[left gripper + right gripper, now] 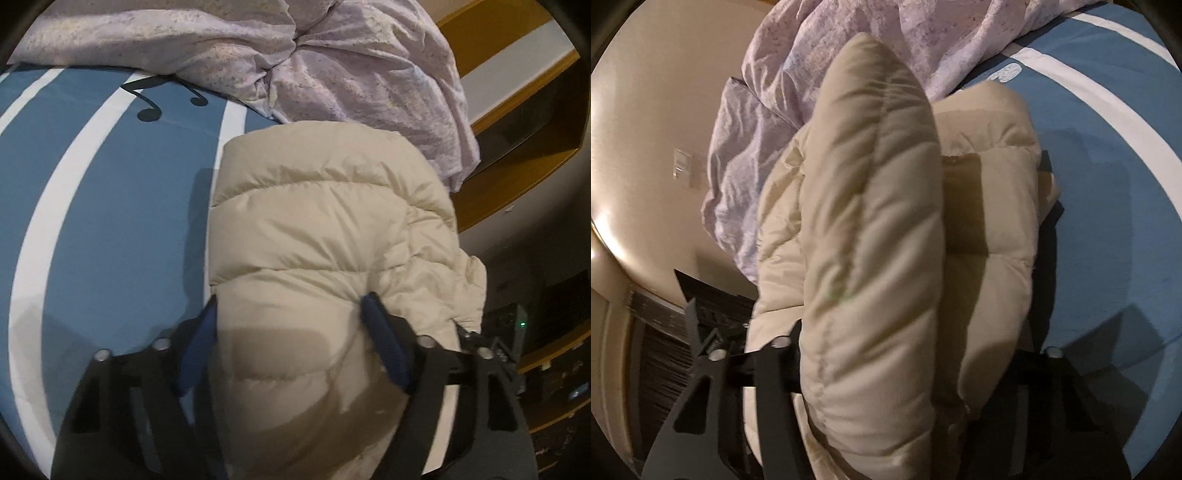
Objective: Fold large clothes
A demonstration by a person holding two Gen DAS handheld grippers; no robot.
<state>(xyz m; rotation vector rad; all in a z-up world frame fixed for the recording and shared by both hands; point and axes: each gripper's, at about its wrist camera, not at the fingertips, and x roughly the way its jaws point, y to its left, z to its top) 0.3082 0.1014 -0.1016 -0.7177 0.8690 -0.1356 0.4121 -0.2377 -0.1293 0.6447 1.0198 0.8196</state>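
Beige quilted puffer jacket [325, 229] lies part-folded on blue striped sheet [110, 221]; both grippers, left [291, 325] & right [905, 354], clench 1 padded edge each to fold it.

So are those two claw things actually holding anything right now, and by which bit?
Both grip the puffy beige jacket: the left gripper pinches its near padded edge, and the right gripper clamps a raised quilted fold.

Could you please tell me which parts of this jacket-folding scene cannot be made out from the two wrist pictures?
- Right wrist view: the right gripper pads, buried in a raised fold of the beige puffer jacket.
- Left wrist view: the jacket's near end, cut off by the bottom edge behind the left gripper.
- Both views: the bed sheet beneath the jacket.
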